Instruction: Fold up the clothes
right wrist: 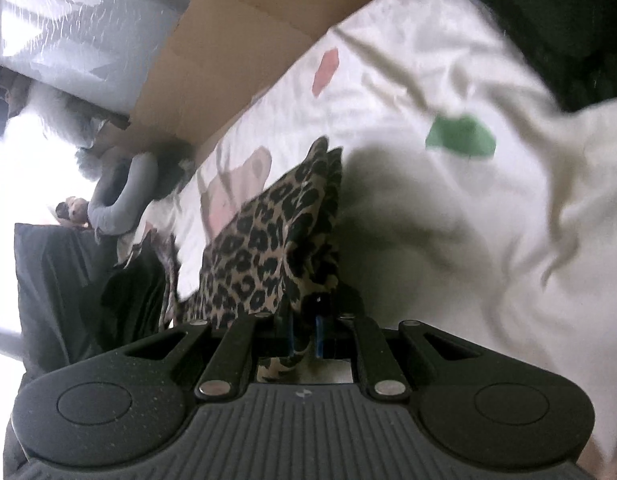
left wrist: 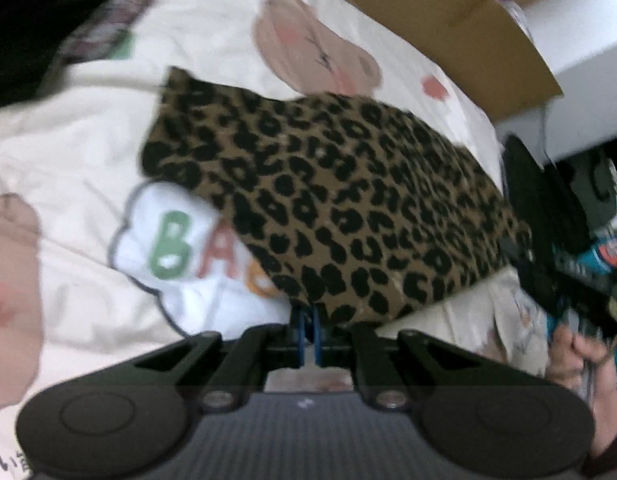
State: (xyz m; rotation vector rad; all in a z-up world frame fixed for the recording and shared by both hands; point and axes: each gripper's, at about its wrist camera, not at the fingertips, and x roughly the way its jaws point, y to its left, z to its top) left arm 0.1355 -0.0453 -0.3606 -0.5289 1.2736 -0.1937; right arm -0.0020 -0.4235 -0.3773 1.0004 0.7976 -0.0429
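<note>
Black linkage arms and two blue-tipped fingers of the left gripper (left wrist: 308,330) fill the lower edge of the left wrist view; the fingers are drawn close together, pinched on the near edge of one leopard-print garment (left wrist: 328,208). The same is seen in the right wrist view, where the right gripper (right wrist: 304,334) is nearly closed on a bunched corner of the garment (right wrist: 268,240), cloth being visible between and below its blue fingertips.

The garment is held up between the two tools, stretched above a cream bedsheet (left wrist: 88,152) printed with cartoon figures. Two pinkish bear shapes are counted on the sheet in the left view, one beyond the garment and one at the left edge, along with one white cloud patch (left wrist: 164,240) lettered in green, red and orange, partly covered by the leopard cloth. One green blot and one red blot are seen on the sheet (right wrist: 448,60) in the right view.

Beyond the sheet one brown cardboard panel (right wrist: 236,48) runs along its far edge. One plastic-wrapped bundle (right wrist: 76,28) lies behind the cardboard. One grey sleeved garment (right wrist: 124,196) and dark cloth (right wrist: 60,280) lie at the left. The right gripper and the hand (left wrist: 576,356) holding it appear at the right edge of the left view.
</note>
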